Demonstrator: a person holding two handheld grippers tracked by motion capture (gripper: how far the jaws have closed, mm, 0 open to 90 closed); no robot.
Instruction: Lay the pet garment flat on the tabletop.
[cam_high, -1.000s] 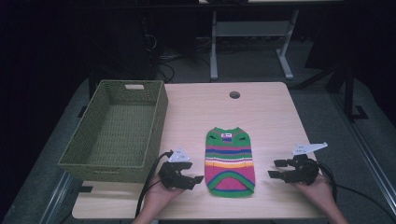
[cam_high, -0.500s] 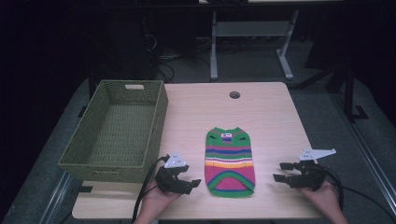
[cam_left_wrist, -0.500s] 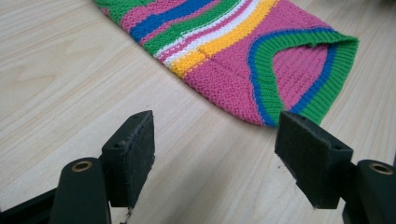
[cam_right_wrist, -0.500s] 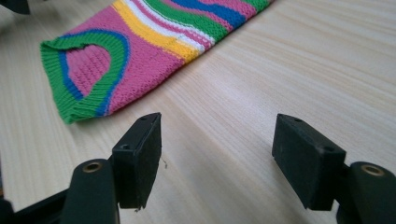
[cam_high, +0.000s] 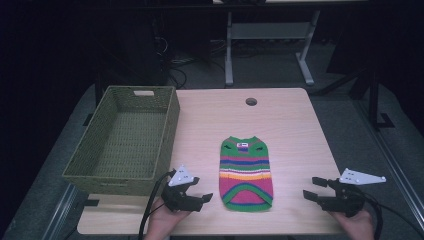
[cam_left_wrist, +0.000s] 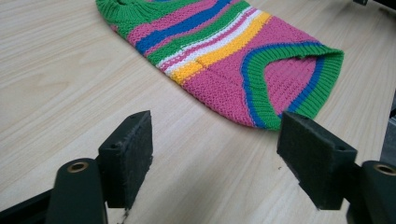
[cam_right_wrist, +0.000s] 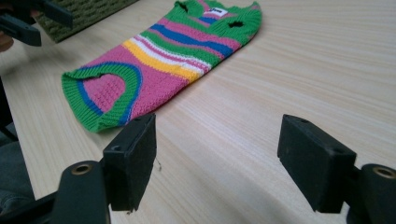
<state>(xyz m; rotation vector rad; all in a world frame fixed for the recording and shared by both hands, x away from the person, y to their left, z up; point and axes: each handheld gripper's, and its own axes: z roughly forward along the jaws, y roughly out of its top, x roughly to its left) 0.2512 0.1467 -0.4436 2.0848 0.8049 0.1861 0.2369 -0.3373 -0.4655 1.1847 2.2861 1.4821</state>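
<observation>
Item: striped knitted sweater (cam_high: 246, 171), small, with bands of green, blue, pink, white and yellow and a green ribbed edge. It lies flat on the table (cam_high: 290, 125), in the near half and about midway across, neck end with a white label turned to the far side, hem end toward the person. Nothing rests on it or grips it.

Left tongs (cam_high: 206, 198): held low over the table just beside the hem's left corner, pointing at it. Jaws stand wide apart and have just been opening; nothing lies between them but bare wood. In the left gripper view the pink and green hem lies ahead of the jaw tips, close to the right jaw, not touched by either.

Right tongs (cam_high: 311, 189): held over the table to the right of the sweater, well apart from it, pointing toward it. Jaws likewise wide apart, having just been opening, with only table surface between them. In the right gripper view the sweater lies ahead and to the left.

Woven green basket (cam_high: 95, 165): rectangular, on the left part of the table, apart from the sweater, its near wall just behind the left tongs.

Round hole (cam_high: 251, 102) in the table top near the far edge.
</observation>
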